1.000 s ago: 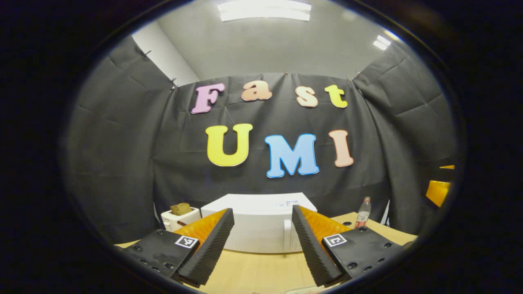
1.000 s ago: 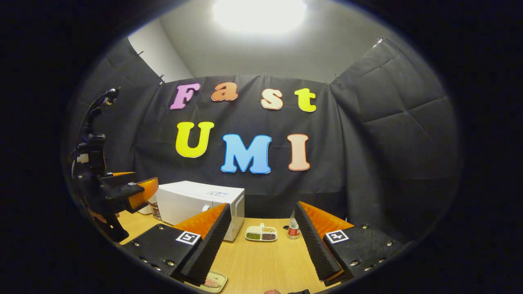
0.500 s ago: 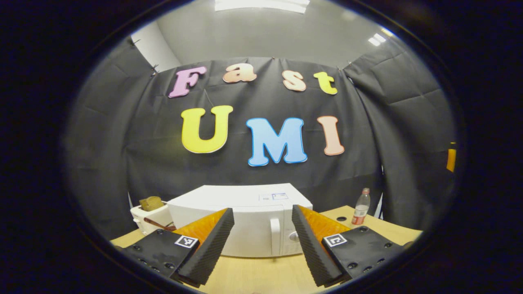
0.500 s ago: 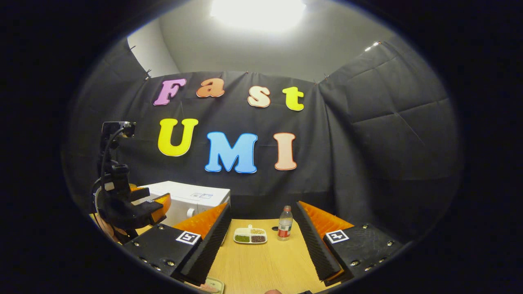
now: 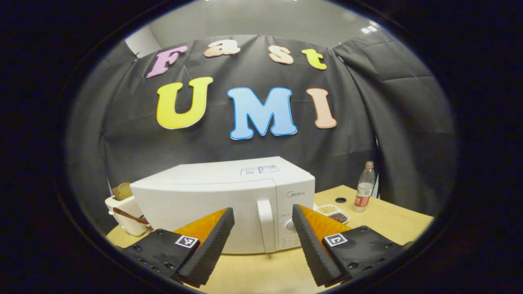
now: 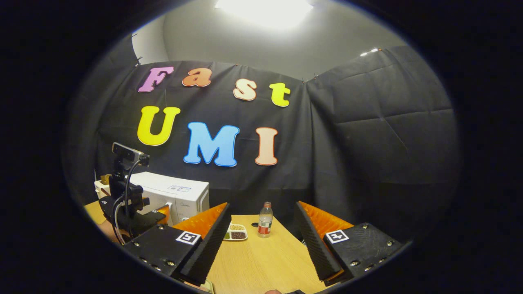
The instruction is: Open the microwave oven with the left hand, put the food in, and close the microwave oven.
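On the table (image 5: 380, 216): one microwave (image 5: 229, 204), door closed; one bottle (image 5: 363, 187); one toaster (image 5: 122, 208). Left gripper (image 5: 261, 245) and right gripper (image 6: 261, 241): fingers spread, empty.

The left gripper (image 5: 261, 245) advanced toward the microwave oven (image 5: 229, 204), whose door handle (image 5: 266, 224) came to stand between its spread fingers. The right gripper (image 6: 261, 245) swung rightward, away from the oven.

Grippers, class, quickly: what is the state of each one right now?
Left gripper: open, holding nothing, fingers either side of the microwave door handle but short of it.
Right gripper: open, holding nothing.
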